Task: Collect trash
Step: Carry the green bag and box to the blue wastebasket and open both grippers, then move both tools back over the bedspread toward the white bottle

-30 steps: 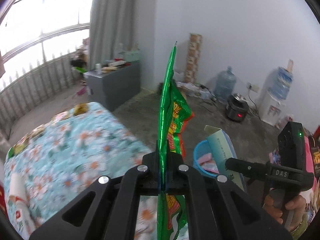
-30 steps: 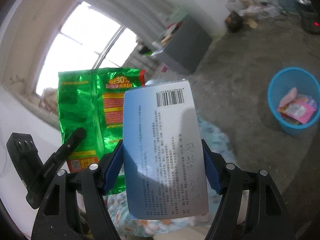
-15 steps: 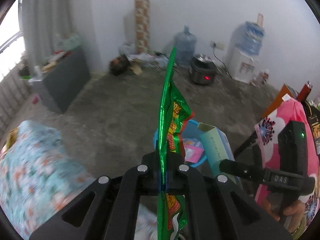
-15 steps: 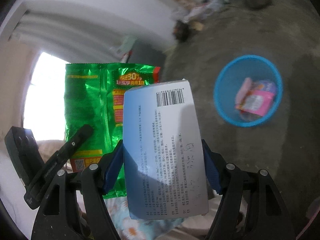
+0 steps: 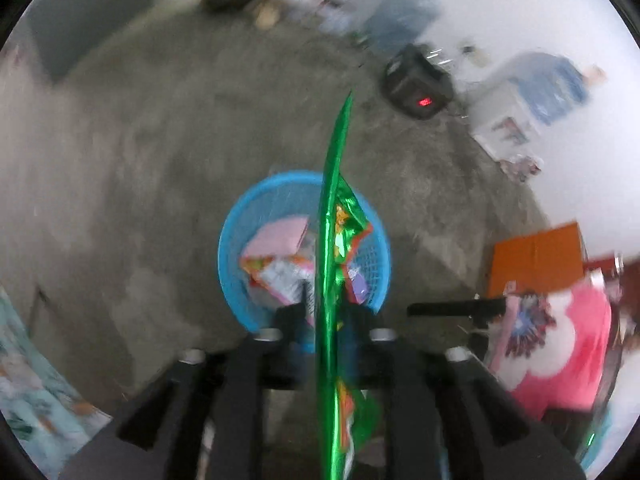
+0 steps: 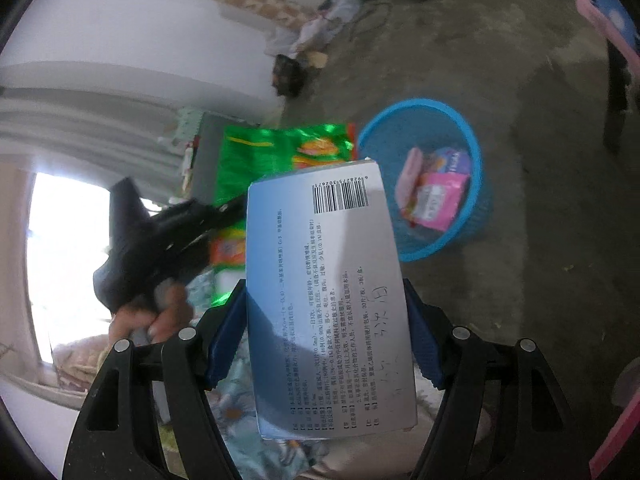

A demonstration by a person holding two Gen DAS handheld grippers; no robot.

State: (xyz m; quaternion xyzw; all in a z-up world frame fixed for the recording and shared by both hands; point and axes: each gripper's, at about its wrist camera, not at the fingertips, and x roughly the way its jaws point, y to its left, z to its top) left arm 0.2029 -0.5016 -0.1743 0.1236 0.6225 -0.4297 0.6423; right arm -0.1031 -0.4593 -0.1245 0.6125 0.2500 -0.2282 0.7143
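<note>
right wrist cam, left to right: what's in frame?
Window → left gripper in the person's hand → green snack bag → box clamped in the right gripper → blue basket

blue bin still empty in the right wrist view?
No, the blue bin already holds pink wrappers at its bottom.
</note>
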